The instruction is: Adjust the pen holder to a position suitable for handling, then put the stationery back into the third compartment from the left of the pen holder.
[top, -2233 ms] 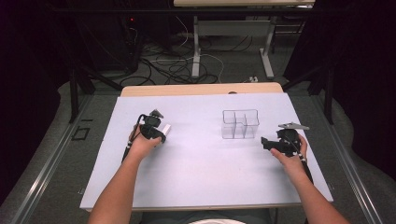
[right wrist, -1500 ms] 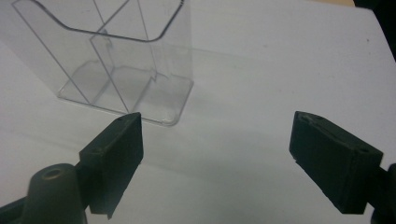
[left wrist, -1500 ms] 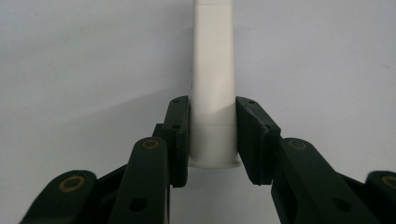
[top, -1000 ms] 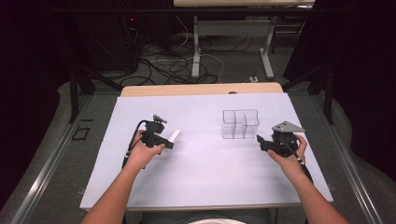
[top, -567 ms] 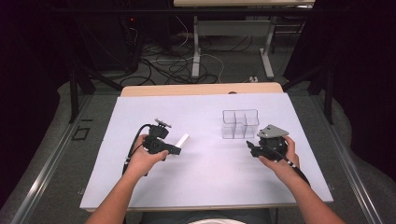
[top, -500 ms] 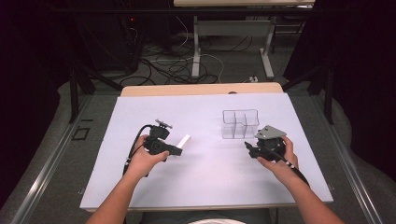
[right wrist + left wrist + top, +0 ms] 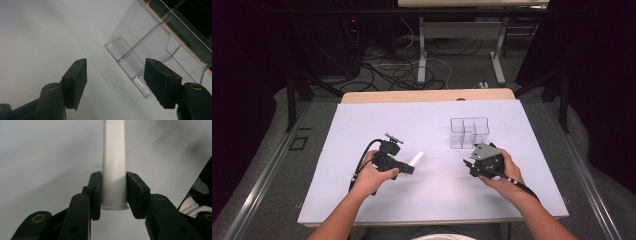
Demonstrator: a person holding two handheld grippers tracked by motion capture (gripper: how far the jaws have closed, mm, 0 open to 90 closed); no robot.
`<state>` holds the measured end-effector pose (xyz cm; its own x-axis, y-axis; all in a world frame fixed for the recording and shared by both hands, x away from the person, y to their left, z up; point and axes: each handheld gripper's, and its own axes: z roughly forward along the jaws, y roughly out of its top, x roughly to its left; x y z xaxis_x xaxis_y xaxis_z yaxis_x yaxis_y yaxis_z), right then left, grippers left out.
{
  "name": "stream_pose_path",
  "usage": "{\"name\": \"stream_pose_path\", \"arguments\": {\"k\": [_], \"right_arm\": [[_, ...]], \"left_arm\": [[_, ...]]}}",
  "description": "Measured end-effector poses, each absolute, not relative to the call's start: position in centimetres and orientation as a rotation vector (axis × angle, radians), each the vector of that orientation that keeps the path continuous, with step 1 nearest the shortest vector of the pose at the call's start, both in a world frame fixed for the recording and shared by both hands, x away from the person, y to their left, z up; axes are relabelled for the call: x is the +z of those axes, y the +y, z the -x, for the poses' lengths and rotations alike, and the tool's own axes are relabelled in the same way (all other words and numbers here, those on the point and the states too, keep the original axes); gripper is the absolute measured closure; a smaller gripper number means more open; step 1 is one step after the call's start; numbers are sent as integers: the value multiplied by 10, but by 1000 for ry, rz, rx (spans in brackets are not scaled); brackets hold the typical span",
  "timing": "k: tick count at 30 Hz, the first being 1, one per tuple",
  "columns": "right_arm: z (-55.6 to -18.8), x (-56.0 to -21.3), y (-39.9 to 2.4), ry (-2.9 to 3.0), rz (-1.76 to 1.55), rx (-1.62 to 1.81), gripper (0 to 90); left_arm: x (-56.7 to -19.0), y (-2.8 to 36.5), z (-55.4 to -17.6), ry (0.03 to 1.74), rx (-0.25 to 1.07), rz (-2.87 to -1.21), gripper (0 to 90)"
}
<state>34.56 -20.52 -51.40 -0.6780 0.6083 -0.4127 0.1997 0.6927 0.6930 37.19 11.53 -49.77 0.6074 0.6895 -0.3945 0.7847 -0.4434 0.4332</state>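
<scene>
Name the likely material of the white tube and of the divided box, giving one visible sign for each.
White tube: probably matte plastic; smooth, opaque, a flared moulded rim between the left gripper jaws. Divided box: clear hard plastic, possibly acrylic; the sheet shows through its glossy walls.

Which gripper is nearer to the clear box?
Right. The right gripper sits just in front of the clear box, jaws open. The left gripper is farther off to its left, gripping a white tube.
</scene>
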Motion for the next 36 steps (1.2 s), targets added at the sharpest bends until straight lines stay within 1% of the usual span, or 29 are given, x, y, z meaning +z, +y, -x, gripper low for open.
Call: {"name": "stream_pose_path", "arguments": {"k": [6,10,11,16,24,33,36], "right_arm": [[-339,-518,-191,2278,-446,759,351],[-335,-521,-184,2287,-384,712,370],[-333,-523,-179,2294,-310,695,393],[-329,-527,-169,2296,-157,649,397],[-322,-530,-153,2265,9,658,393],[-311,-531,-144,2215,191,675,442],[-309,-532,-142,2202,227,677,446]], "left_arm": [[-501,110,-369,1153,-233,-2260,670],[-501,108,-369,1129,-235,-2270,671],[-501,107,-367,1130,-245,-2268,671],[-501,105,-366,1110,-255,-2273,670],[-502,101,-364,1112,-291,-2261,671],[-503,95,-360,1093,-327,-2267,670],[-504,93,-359,1092,-335,-2271,670]]}}
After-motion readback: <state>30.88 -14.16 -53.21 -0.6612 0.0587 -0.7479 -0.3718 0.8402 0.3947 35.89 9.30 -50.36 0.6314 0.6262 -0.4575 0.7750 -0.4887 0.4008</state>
